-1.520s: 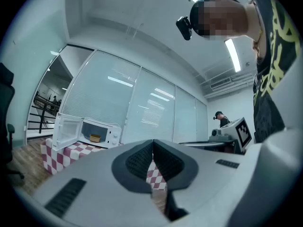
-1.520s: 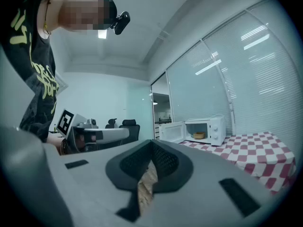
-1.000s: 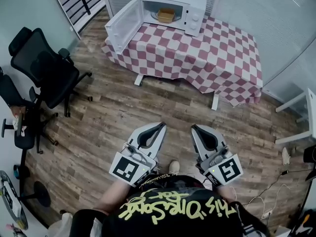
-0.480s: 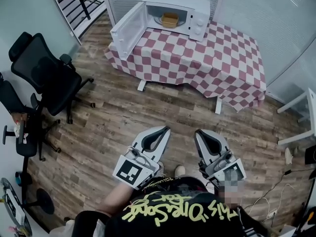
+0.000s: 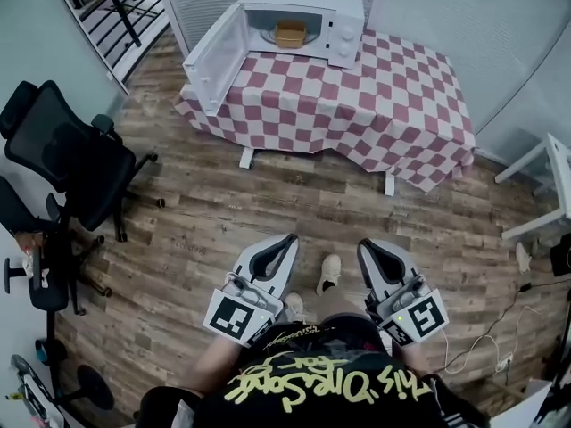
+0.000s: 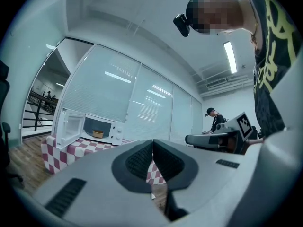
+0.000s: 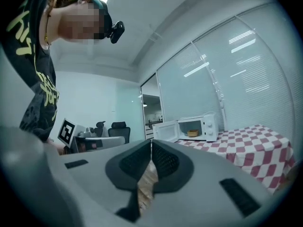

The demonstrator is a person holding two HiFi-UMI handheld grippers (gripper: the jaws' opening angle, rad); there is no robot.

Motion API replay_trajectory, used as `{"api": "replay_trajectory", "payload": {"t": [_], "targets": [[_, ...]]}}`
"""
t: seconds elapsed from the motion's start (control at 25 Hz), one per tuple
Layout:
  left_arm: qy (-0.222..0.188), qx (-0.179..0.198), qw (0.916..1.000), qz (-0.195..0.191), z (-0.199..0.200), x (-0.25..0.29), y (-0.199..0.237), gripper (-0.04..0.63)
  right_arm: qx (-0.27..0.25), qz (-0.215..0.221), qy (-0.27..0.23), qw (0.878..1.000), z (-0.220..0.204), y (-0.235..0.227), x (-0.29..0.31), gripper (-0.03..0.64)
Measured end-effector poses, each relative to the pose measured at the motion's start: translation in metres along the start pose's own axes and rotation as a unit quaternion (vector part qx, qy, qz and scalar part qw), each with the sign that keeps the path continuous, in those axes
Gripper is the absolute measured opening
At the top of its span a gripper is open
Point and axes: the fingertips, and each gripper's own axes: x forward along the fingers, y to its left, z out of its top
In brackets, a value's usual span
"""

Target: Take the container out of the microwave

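The person stands on the wooden floor [image 5: 205, 194], well back from the surface [image 5: 393, 105], which is draped in a red-and-white checked cloth and lies ahead toward 12 o'clock. The white microwave [image 5: 343, 12] sits at the far left corner of that surface, at about 11 o'clock from the person. Its door [image 5: 214, 56] is swung wide open to the 9 o'clock side. Inside the cavity rests the container [image 5: 289, 34], a small tan tub, well apart from both grippers.

The left gripper [image 5: 291, 238] is held level in front of the person's waist, pointing toward the surface. Its jaws are pressed together with nothing between them. The right gripper [image 5: 365, 244], near it at 3 o'clock, points the same way, and its jaws likewise meet at the tips and carry nothing. Each gripper's marker cube faces up at the rear, close to the person's body.

One pale shoe [image 5: 328, 273] shows on the floor between the two grippers. A black office chair [image 5: 67, 154] stands off at 9 o'clock, well apart from the surface.
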Motion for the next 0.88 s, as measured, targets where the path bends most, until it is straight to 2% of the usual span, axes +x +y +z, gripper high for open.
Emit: {"api": "replay_trajectory", "payload": {"t": [0.2, 0.36, 0.56, 0.72, 0.88], "targets": [[-0.003, 0.003, 1.0, -0.009, 0.001, 0.018, 0.005, 0.008, -0.016, -0.02, 0.014, 1.0, -0.009, -0.018, 0.006, 0.011], [-0.012, 0.008, 0.9999, -0.001, 0.007, 0.033, 0.015, 0.008, -0.031, -0.008, 0.019, 0.999, -0.008, -0.029, 0.027, 0.011], [-0.028, 0.017, 0.9994, 0.009, 0.018, 0.061, 0.034, 0.008, -0.041, 0.013, -0.029, 0.999, 0.02, -0.046, 0.057, 0.011], [-0.03, 0.021, 0.9992, 0.016, 0.024, 0.083, 0.05, 0.008, -0.044, 0.02, 0.005, 0.999, 0.013, -0.07, 0.076, 0.011], [-0.028, 0.02, 0.9991, 0.023, 0.027, 0.107, 0.066, 0.008, -0.038, 0.029, -0.027, 0.998, 0.033, -0.09, 0.1, 0.011]]}}
